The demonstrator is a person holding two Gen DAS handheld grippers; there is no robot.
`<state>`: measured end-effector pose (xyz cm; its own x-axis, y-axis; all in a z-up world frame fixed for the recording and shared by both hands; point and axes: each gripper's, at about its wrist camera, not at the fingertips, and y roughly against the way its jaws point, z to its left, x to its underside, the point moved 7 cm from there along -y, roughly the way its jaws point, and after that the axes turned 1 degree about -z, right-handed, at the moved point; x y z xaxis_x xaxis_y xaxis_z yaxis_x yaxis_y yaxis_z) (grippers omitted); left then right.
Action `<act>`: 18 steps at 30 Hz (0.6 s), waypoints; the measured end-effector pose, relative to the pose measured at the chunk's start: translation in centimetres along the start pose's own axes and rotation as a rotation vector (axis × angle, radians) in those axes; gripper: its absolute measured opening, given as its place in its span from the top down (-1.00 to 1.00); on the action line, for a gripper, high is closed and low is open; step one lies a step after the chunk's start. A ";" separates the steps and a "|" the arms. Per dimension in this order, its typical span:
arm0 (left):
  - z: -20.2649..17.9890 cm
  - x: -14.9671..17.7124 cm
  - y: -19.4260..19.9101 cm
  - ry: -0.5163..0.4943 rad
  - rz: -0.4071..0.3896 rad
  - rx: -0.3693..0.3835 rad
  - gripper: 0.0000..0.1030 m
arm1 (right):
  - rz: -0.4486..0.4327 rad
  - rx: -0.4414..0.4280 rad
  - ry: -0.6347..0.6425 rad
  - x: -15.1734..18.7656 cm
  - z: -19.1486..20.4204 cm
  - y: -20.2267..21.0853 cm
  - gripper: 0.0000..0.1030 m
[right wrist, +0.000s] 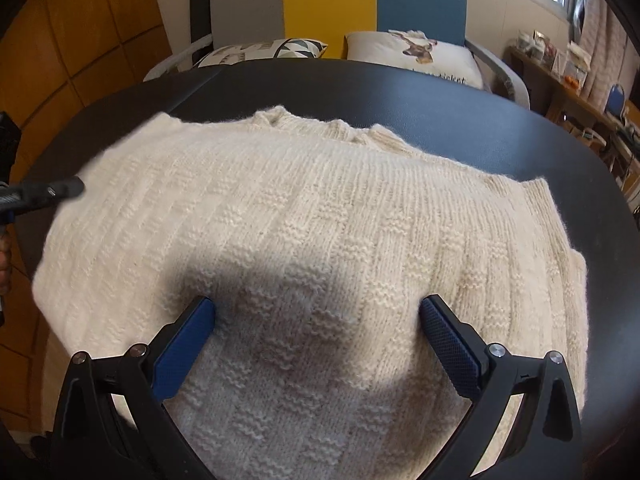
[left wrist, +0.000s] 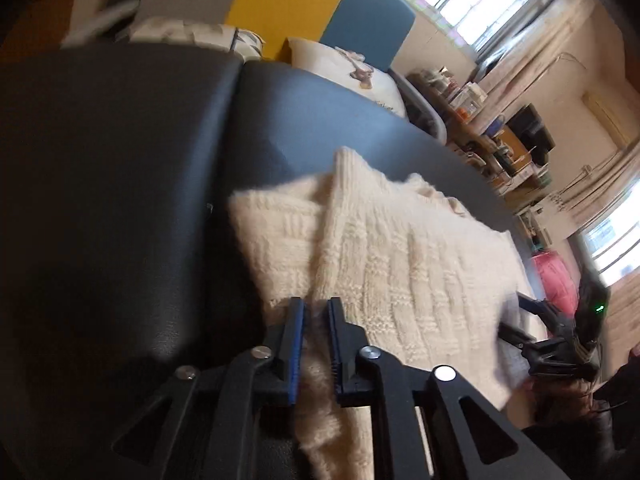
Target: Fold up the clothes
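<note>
A cream knitted sweater [right wrist: 304, 220] lies spread on the black table [right wrist: 460, 96], its neckline toward the far edge. In the left wrist view, one side of the sweater [left wrist: 392, 264] is folded over, leaving a raised ridge. My left gripper [left wrist: 315, 310] is at the sweater's near edge, its jaws narrow and shut on a fold of the knit. It also shows in the right wrist view as a dark fingertip [right wrist: 60, 190] at the sweater's left side. My right gripper [right wrist: 316, 312] hovers just over the lower middle of the sweater, open wide with nothing held, and shows again as the right gripper [left wrist: 516, 316] at the sweater's far side.
Behind the table [left wrist: 120, 160] are chairs with two cushions [right wrist: 416, 52] and grey, yellow and blue backs. Cluttered shelves [right wrist: 580, 80] run along the right wall under windows. A pink object [left wrist: 552, 276] sits past the table's end. Bare tabletop lies left of the sweater.
</note>
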<state>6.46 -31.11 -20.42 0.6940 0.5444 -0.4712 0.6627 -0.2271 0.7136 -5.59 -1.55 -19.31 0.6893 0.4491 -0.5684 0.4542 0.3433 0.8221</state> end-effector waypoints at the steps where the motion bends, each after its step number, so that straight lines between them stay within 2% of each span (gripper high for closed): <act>1: 0.0 0.0 0.5 0.028 -0.012 0.028 0.59 | 0.001 0.004 0.004 0.0 0.0 0.0 -1.00; 4: -0.2 1.2 2.4 0.050 -0.029 0.085 0.53 | 0.003 -0.001 0.010 0.1 -0.1 0.1 -1.00; 8: -0.5 4.4 4.4 0.024 -0.001 0.158 0.52 | 0.005 0.002 0.026 0.1 -0.1 0.1 -1.00; 12: -0.3 7.4 4.7 0.047 0.034 0.211 0.52 | 0.006 0.017 0.031 0.2 0.1 0.0 -1.00; 18: -1.7 7.8 5.0 0.036 0.001 0.342 0.52 | 0.025 0.027 0.039 0.2 0.1 0.2 -1.00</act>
<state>14.67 -26.66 -19.69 0.6885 0.5707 -0.4475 0.7221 -0.4819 0.4964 -5.25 -1.45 -19.26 0.6784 0.4893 -0.5480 0.4527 0.3091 0.8364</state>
